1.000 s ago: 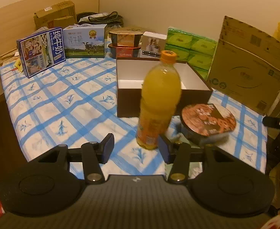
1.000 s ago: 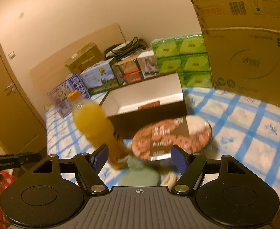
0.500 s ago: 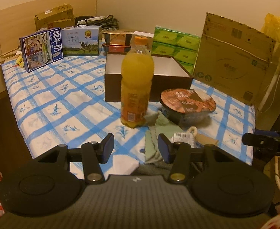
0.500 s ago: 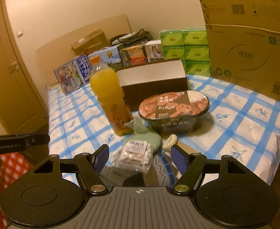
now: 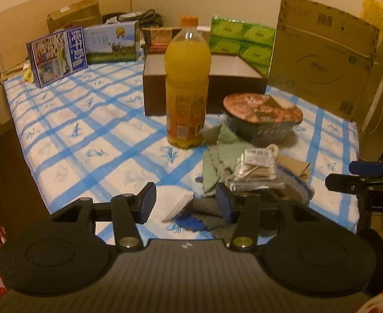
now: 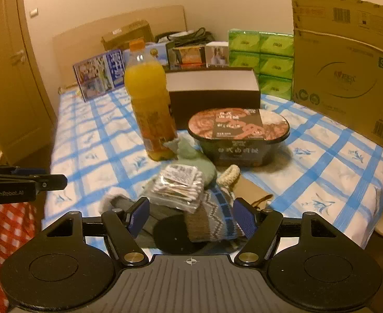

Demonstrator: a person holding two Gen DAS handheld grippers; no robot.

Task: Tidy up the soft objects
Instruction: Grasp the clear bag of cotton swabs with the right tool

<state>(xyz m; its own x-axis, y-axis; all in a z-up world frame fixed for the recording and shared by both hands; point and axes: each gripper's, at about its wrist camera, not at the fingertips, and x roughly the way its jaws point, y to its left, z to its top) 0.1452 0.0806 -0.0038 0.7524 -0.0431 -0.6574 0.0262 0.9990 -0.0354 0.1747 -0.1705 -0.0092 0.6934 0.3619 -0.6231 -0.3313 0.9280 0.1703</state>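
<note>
Change in view: against the pictures from a second back, both cameras now sit lower and nearer the table's front edge; the orange juice bottle [image 5: 186, 83] and noodle bowl [image 5: 262, 116] lie further off, and the heap of soft things, barely in sight then, fills the foreground.
Meaning for the task: my reading is that this is the approach to a first pick; nothing soft is lifted yet, and the open brown box [image 5: 204, 83] behind the bottle looks like the likely place for them.
Table: blue-checked cloth [image 5: 87, 140], with cartons and green tissue packs [image 6: 262, 60] along the back.
Soft heap: at the near edge, in front of the bowl and to the right of the bottle.
Patterned knit sock [image 6: 212, 221]: lowest and nearest, between the right tongs' jaws; its long axis runs roughly from the camera out toward the bowl, open cuff nearest the camera.
Grey item [image 5: 204, 206]: beside the sock, partly hidden; its direction cannot be told.
Green cloth [image 5: 217, 161]: crumpled, no clear axis, touching the bottle's foot in the right view.
Clear wrapped packet [image 6: 177, 185]: lies on top of the heap, label end pointing away toward the bowl.
White folded tissue [image 5: 178, 203]: between the left jaws' line, flat on the cloth.
Left gripper [image 5: 185, 203]: jaws parted about halfway, gripping nothing.
Right gripper [image 6: 191, 216]: jaws set wide, straddling the sock, pads not pressing it.
</note>
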